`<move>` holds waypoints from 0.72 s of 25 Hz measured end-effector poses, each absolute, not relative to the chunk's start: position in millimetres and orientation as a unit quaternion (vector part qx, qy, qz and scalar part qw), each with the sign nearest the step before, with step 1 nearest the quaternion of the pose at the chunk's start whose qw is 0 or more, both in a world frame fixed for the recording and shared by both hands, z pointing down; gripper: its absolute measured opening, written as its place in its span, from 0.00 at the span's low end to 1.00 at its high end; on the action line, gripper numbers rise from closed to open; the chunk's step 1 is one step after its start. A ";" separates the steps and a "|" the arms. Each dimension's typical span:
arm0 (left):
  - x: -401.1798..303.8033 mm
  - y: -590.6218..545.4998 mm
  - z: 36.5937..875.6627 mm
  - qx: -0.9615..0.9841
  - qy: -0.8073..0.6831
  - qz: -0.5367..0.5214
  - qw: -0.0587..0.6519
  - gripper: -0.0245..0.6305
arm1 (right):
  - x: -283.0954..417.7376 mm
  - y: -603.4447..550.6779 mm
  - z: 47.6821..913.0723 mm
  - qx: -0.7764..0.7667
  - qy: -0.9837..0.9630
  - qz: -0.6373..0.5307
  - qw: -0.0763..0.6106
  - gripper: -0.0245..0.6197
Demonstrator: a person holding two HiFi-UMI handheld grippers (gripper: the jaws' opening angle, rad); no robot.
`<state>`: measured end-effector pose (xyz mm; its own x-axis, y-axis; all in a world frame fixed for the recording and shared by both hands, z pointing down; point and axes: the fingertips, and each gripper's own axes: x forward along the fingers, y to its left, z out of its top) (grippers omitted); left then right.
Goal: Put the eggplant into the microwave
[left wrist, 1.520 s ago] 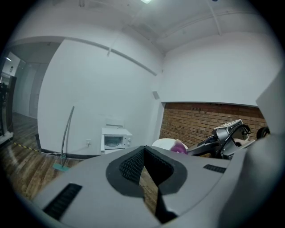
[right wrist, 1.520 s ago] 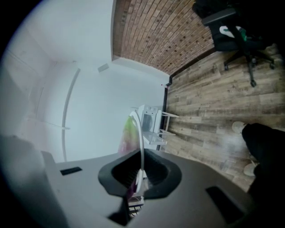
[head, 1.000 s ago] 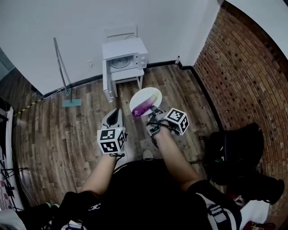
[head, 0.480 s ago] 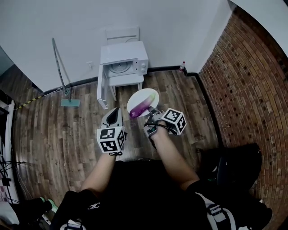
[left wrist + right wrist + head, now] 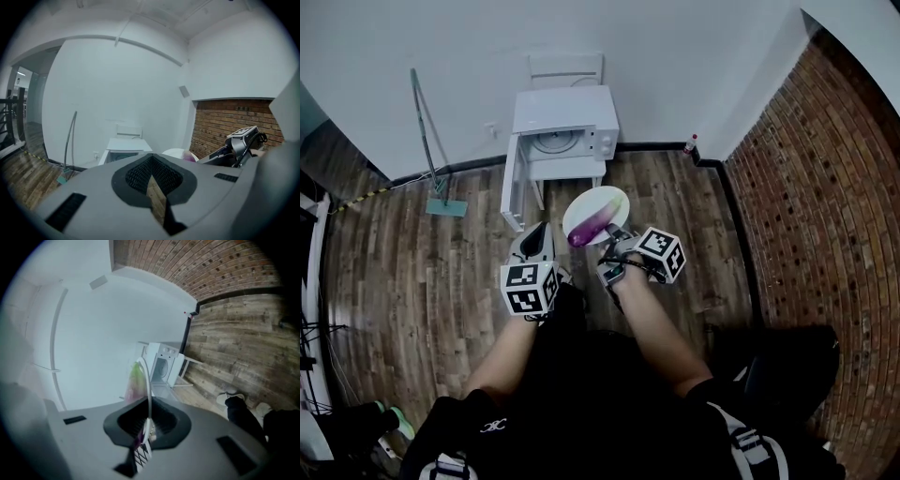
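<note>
Pinching the white plate (image 5: 611,199) by its near rim, the right gripper (image 5: 615,238) holds the eggplant (image 5: 589,228) slanting near-left to far-right on it, open microwave (image 5: 564,117) farther and slightly left; left gripper (image 5: 536,240) empty, jaws together.

Glossy eggplant (image 5: 589,228), smooth plate (image 5: 598,201)

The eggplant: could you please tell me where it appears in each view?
Head view: eggplant, centre, on the white plate.
Left gripper view: eggplant, a purple sliver right of centre.
Right gripper view: eggplant, centre, left of the edge-on plate.
Shared landmark: white microwave, beyond it.
</note>
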<state>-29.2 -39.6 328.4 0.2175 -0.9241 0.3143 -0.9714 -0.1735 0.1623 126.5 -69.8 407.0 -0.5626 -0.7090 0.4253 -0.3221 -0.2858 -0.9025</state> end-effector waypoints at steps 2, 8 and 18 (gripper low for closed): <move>-34.1 -60.3 332.7 0.763 -0.621 0.069 0.166 0.04 | 121.4 -89.1 410.5 -0.445 0.581 -0.667 0.142 0.08; -54.9 -137.5 337.7 0.762 -0.622 0.060 0.171 0.04 | 102.2 -161.4 417.0 -0.446 0.582 -0.667 0.133 0.08; -95.7 -254.4 340.6 0.755 -0.629 0.051 0.178 0.04 | 66.6 -287.3 425.2 -0.442 0.585 -0.670 0.117 0.08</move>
<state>-95.7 -254.4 340.6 0.2031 -0.9317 0.3012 -0.9680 -0.1447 0.2050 66.6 -287.3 425.2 -0.5819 -0.6744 0.4546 -0.3596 -0.2880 -0.8876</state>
